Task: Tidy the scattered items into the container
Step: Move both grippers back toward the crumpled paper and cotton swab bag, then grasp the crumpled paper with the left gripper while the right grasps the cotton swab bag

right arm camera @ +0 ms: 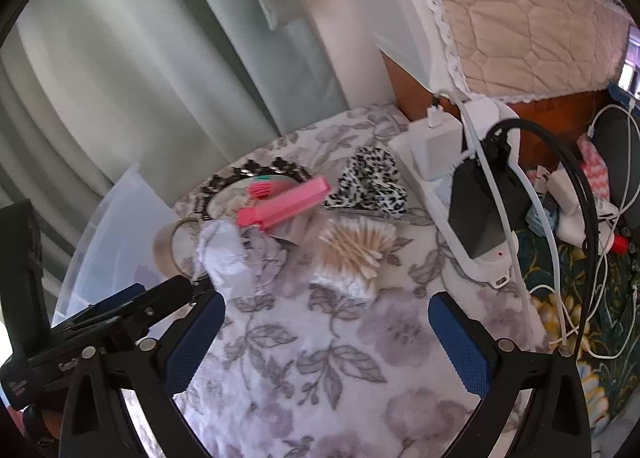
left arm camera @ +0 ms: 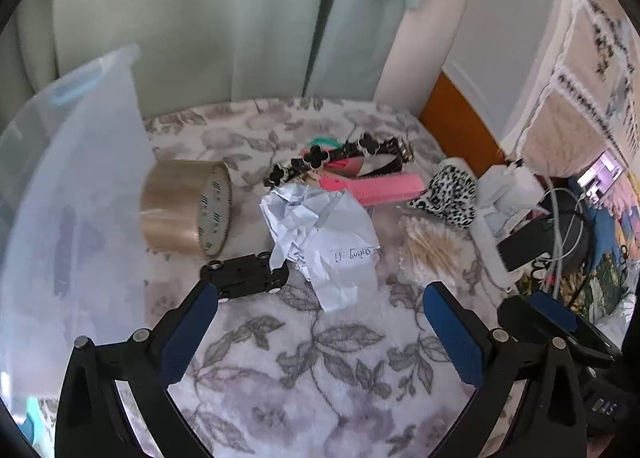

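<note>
Left gripper (left arm camera: 320, 322): jaws spread wide, nothing held, above floral cloth (left arm camera: 304, 378)
Right gripper (right arm camera: 326, 332): jaws spread wide, nothing held
Toy car (left arm camera: 245, 273): black, touching left finger tip
Crumpled paper (left arm camera: 320, 234): just beyond car
Cotton swabs (right arm camera: 354, 248): right of paper
Tape roll (left arm camera: 188, 208): on edge, beside container (left arm camera: 76, 194) at left
Pink comb (right arm camera: 284, 204), leopard scrunchie (right arm camera: 368, 182), black clover belt (left arm camera: 340, 156): farthest back
</note>
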